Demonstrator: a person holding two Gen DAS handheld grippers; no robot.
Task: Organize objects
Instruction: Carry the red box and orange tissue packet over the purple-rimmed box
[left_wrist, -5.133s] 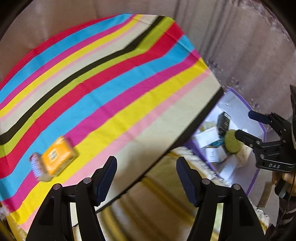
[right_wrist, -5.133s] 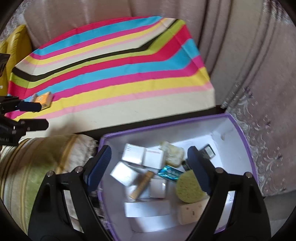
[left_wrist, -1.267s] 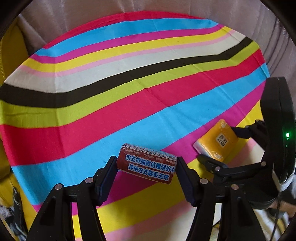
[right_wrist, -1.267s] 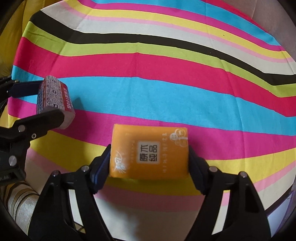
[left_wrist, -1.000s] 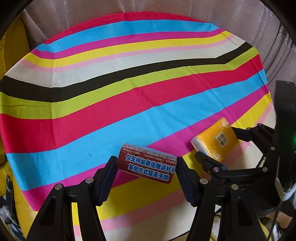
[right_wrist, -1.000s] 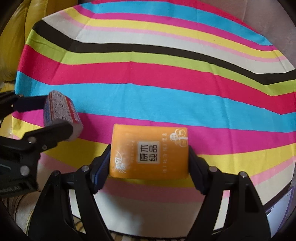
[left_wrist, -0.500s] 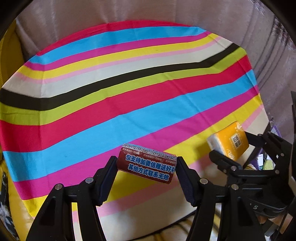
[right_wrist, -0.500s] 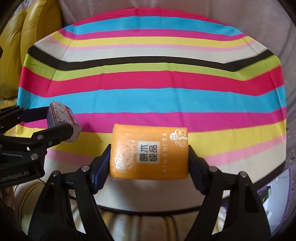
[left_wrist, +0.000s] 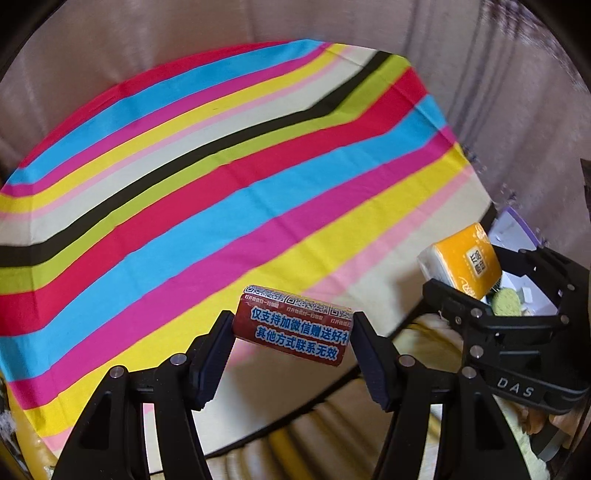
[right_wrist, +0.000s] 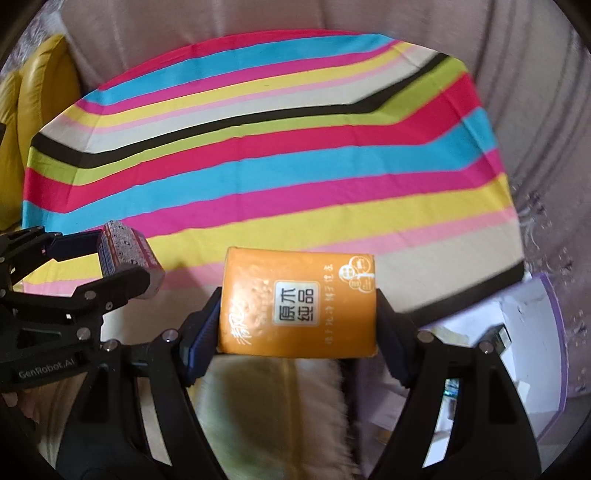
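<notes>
My left gripper (left_wrist: 291, 328) is shut on a dark red tissue pack (left_wrist: 293, 325) with blue and white print, held above the near edge of the striped cloth (left_wrist: 207, 184). My right gripper (right_wrist: 297, 314) is shut on an orange tissue pack (right_wrist: 297, 308), also lifted off the cloth (right_wrist: 258, 155). In the left wrist view the right gripper (left_wrist: 476, 273) holds the orange pack (left_wrist: 463, 266) at the right, over the purple-rimmed box (left_wrist: 517, 229). In the right wrist view the left gripper (right_wrist: 110, 258) holds the red pack (right_wrist: 127, 254) at the left.
The purple-rimmed white box (right_wrist: 532, 332) lies low on the right with several small items in it, among them a green sponge (left_wrist: 508, 301). A striped cushion (right_wrist: 266, 398) lies under the grippers. A yellow seat (right_wrist: 40, 122) is at the left; beige curtains hang behind.
Both grippers have carried their packs back off the cloth and to the right, toward the box. The box has come into view at the right of both views.
</notes>
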